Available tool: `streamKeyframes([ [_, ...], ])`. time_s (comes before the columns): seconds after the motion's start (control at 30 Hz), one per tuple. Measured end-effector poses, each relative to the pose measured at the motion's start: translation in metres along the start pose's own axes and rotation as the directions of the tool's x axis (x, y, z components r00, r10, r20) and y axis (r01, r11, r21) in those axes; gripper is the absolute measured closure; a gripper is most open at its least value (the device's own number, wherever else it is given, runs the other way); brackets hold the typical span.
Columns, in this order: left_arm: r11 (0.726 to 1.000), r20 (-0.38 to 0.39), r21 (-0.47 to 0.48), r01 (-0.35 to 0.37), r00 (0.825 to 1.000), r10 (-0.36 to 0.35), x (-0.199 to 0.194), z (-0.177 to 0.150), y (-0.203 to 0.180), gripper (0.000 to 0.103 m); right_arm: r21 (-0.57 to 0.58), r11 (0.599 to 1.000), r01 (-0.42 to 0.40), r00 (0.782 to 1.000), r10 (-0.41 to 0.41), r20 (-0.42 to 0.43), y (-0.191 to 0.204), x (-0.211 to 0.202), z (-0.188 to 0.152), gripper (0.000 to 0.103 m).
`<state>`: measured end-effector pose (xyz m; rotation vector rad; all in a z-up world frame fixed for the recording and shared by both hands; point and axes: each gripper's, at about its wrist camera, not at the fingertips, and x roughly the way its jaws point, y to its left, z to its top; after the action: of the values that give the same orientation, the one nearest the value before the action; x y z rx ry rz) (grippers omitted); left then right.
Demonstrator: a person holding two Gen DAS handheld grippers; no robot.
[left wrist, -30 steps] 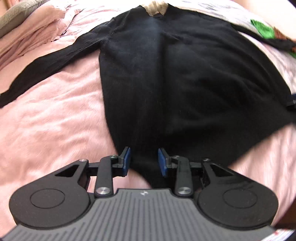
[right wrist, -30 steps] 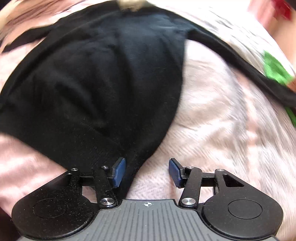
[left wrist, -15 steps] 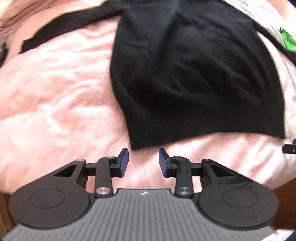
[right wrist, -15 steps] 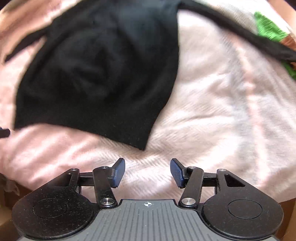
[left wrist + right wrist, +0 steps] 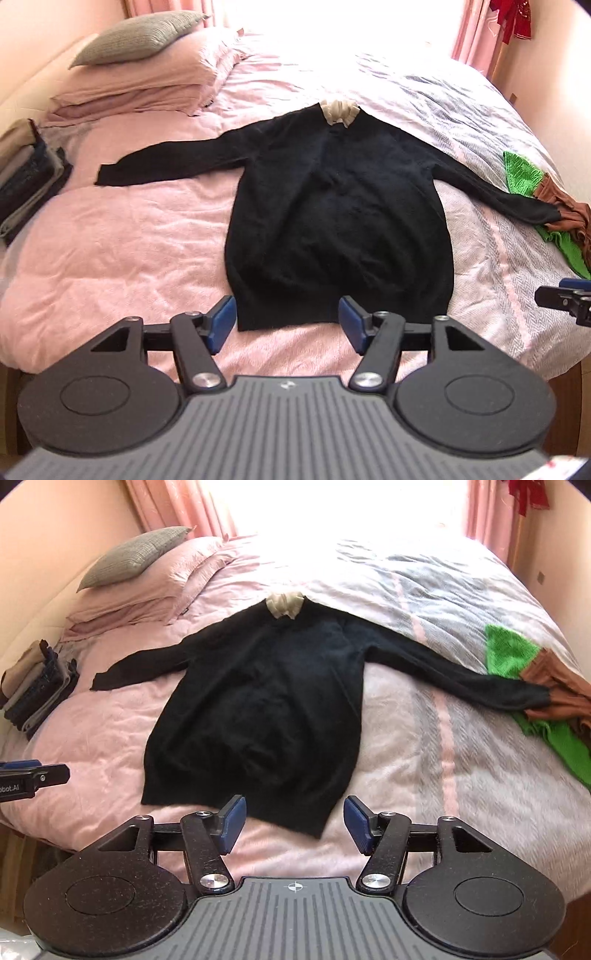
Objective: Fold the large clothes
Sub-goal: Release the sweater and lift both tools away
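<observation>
A black long-sleeved sweater (image 5: pixel 340 229) (image 5: pixel 258 720) with a cream collar lies flat on the pink bed, both sleeves spread out sideways and its hem toward me. My left gripper (image 5: pixel 287 325) hangs open above the bed's near edge, just short of the hem's left corner, holding nothing. My right gripper (image 5: pixel 294 825) is open too, empty, over the hem's right corner. Each gripper's tip shows at the edge of the other's view.
A stack of folded clothes (image 5: pixel 26 181) (image 5: pixel 37 686) sits at the bed's left edge. A green and brown pile (image 5: pixel 546 206) (image 5: pixel 535 686) lies at the right, under the right cuff. Pillows (image 5: pixel 147 74) are stacked at the far left.
Both grippers have pulled back and up from the sweater's hem. Their jaws have opened wider. The sweater now lies spread flat and released.
</observation>
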<state>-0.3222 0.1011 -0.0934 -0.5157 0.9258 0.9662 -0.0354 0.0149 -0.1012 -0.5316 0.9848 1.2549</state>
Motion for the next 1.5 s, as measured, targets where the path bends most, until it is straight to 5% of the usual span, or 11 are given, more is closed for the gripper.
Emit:
streamKeyframes([
  [0.6,0.998,-0.017,0.053,-0.021,1.0,0.022,-0.057,-0.033,-0.004,0.041,-0.006,1.0,0.003,0.999,-0.003,-0.032,0.018,-0.03,-0.037,0.047],
  [1.5,0.997,-0.025,0.083,0.001,1.0,0.001,-0.054,-0.025,-0.01,0.039,0.01,1.0,0.02,0.999,-0.02,-0.029,0.01,-0.033,-0.035,0.046],
])
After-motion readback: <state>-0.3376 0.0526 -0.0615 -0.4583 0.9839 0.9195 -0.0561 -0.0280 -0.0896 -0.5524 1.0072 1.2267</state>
